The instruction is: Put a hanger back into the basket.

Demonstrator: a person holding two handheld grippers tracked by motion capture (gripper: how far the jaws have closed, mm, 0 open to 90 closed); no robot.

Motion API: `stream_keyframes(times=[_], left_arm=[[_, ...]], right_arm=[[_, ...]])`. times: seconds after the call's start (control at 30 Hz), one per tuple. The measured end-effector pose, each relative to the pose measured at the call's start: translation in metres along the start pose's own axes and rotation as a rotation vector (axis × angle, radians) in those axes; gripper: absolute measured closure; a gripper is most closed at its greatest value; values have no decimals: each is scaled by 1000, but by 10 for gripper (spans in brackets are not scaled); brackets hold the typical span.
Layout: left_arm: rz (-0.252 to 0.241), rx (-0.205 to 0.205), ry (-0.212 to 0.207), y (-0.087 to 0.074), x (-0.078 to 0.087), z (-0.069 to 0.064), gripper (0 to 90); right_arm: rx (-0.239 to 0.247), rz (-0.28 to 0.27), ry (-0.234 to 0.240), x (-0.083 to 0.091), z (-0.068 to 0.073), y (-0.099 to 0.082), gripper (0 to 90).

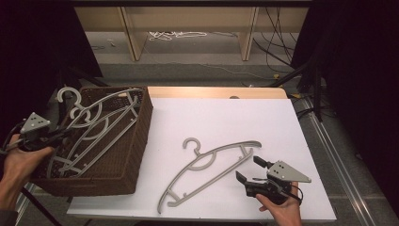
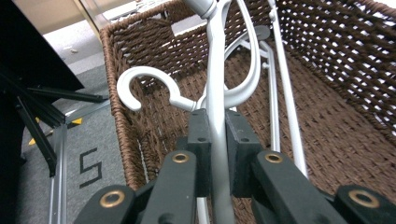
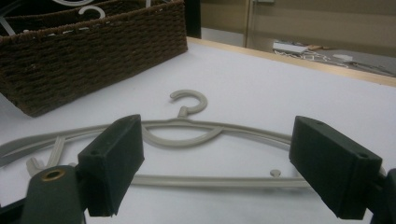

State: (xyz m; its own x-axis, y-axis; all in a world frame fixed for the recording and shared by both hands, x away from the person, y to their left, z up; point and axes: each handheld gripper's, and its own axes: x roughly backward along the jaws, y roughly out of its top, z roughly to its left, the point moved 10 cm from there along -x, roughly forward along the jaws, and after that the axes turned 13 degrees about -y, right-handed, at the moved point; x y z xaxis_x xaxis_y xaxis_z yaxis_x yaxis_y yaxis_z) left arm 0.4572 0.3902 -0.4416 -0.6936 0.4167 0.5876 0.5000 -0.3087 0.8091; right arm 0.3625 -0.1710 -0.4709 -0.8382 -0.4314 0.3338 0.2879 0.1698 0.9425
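A brown wicker basket (image 1: 137,141) at the table's left holds several grey plastic hangers (image 1: 101,120). My left gripper (image 1: 60,134) reaches over the basket's left rim. In the left gripper view it (image 2: 218,140) is shut on the bar of one hanger (image 2: 215,88), and a pale hook (image 2: 140,84) curls beside it against the basket wall (image 2: 327,93). Another grey hanger (image 1: 199,154) lies flat on the white table. My right gripper (image 1: 251,169) stands open just right of its lower end. In the right gripper view it (image 3: 219,161) frames the hanger (image 3: 187,135) beyond its open pads, apart from it.
The white tabletop (image 1: 226,113) has free room at the back and right. The basket (image 3: 93,51) stands close to the lying hanger's left. Beyond the table are a grey floor with cables (image 1: 176,34), wooden legs (image 1: 248,33) and dark curtains.
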Motion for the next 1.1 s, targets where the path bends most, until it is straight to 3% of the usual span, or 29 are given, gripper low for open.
stream_keyframes(times=[0.23, 0.27, 0.5, 0.73, 0.77, 0.8, 0.87, 1.03, 1.1], left_arm=[[38, 11, -16, -6, -2, 2, 819], [85, -19, -22, -10, 2, 4, 819], [163, -50, -37, -14, -11, -2, 817], [211, 3, -39, -21, -24, -4, 816], [226, 8, -37, -23, -26, -4, 815], [275, 20, -35, -29, -29, -5, 813], [300, 22, -40, -31, -30, -5, 812], [314, 63, -26, -33, -32, -2, 797], [321, 73, -16, -33, -31, -1, 740]], right_arm=[[-4, 3, 4, 0, 0, -1, 187], [-7, -2, 12, 0, 1, 0, 187], [-2, 0, 0, 0, -1, 0, 187], [-15, -15, 9, -1, 1, 1, 187], [-13, -17, 9, -1, 0, 1, 187], [-17, -15, 13, -1, 1, 2, 188], [-14, -19, 8, -1, 1, 2, 187], [-14, -17, 9, -2, 0, 2, 188], [-16, -14, 10, -1, 0, 1, 188]])
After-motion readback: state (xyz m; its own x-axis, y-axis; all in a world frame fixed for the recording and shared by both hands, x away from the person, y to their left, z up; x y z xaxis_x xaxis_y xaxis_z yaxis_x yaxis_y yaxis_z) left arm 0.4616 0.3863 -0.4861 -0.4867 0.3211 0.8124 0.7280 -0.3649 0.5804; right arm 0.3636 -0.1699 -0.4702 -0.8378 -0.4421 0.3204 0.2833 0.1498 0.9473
